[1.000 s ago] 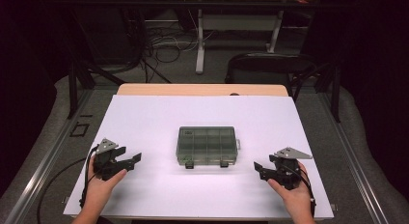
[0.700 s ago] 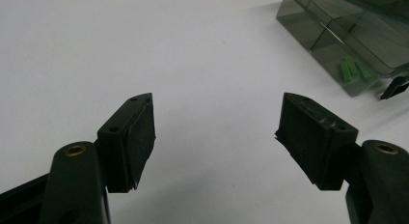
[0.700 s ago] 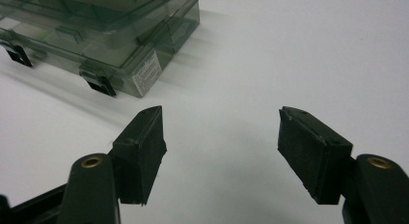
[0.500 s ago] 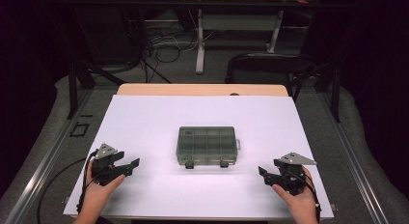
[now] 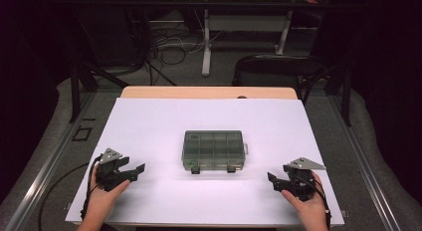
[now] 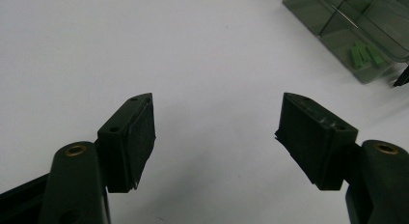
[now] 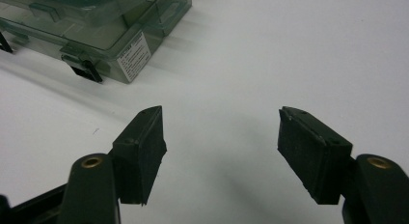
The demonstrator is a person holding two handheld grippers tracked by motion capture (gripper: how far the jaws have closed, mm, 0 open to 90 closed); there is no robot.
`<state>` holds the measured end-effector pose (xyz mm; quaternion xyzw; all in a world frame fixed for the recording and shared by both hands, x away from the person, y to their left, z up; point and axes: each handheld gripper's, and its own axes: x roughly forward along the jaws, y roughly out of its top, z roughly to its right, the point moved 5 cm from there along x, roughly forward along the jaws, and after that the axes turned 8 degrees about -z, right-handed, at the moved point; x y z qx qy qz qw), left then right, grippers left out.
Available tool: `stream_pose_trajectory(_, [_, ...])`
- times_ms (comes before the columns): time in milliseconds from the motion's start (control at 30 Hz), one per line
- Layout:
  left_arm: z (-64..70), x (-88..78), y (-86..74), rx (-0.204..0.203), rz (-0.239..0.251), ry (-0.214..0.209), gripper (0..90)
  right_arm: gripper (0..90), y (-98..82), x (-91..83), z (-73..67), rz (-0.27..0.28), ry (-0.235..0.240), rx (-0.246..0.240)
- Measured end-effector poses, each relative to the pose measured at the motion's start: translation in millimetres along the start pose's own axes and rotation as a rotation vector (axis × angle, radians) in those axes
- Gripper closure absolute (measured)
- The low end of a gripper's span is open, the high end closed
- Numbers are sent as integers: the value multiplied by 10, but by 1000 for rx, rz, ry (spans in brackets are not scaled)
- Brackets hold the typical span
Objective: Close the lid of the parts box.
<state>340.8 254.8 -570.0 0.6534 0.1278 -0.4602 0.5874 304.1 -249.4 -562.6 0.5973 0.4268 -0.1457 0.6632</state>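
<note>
A smoky clear plastic compartment box [image 5: 214,150] lies shut in the middle of the white table top [image 5: 149,126], its two black latches [image 5: 212,169] facing the near edge. My left gripper [image 5: 137,172] rests near the front left, pointing right toward the box, jaws open and empty. My right gripper [image 5: 272,180] rests near the front right, pointing left, also open and empty. In the left gripper view the gripper [image 6: 217,132] stands open over bare white surface, with the box [image 6: 357,26] and small green pieces [image 6: 364,55] inside it at top right. In the right gripper view the gripper [image 7: 219,147] is open, the box [image 7: 96,26] at top left.
A wooden table edge [image 5: 209,92] shows beyond the white top. A dark chair [image 5: 278,66] and floor cables [image 5: 169,42] lie behind the table. Metal rails [image 5: 50,156] run along both sides. A white label [image 7: 132,57] sits on the box's side.
The right gripper has slid a little toward the near right corner. The left gripper and the box have kept their places, and both pairs of jaws stand as wide as before.
</note>
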Motion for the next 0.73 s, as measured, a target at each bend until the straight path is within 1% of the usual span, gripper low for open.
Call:
stream_pose_trajectory(67, [-2, 6, 0, -3, 1, -3, 294, 326, -4, 1, 12, 0, -4, 1])
stream_pose_trajectory(100, [-4, 7, -2, -4, -2, -3, 293, 326, 2, 17, 13, 18, -5, 3])
stream_pose_trajectory(267, [-13, 15, -4, -11, 2, 2, 293, 327, -5, 21, 26, 12, -9, 11])
stream_pose_trajectory(300, [-15, 12, -5, -10, -2, -2, 293, 327, -12, 7, 31, -7, -8, 10])
stream_pose_trajectory(367, [-18, 11, -5, -12, -2, -1, 293, 327, -12, 8, 32, -4, -7, 10])
stream_pose_trajectory(400, [-19, 11, -4, -14, -2, -2, 293, 327, -6, 23, 29, 16, -7, 16])
stream_pose_trajectory(433, [-19, 13, -4, -17, -3, -7, 293, 327, -5, 29, 28, 23, -8, 18])
stream_pose_trajectory(533, [-24, 19, -2, -17, -3, -6, 293, 326, -14, 14, 31, -3, 0, 10])
stream_pose_trajectory(567, [-26, 20, -1, -17, -4, -7, 293, 326, -13, 18, 31, -1, 0, 10])
stream_pose_trajectory(600, [-29, 22, -1, -17, -4, -6, 293, 327, -9, 30, 27, 12, -1, 17])
stream_pose_trajectory(700, [-36, 22, -3, -18, -4, -3, 293, 326, -9, 39, 36, 15, -2, 11])
stream_pose_trajectory(733, [-35, 26, -1, -25, 0, -4, 293, 327, -10, 37, 36, 14, -3, 16])
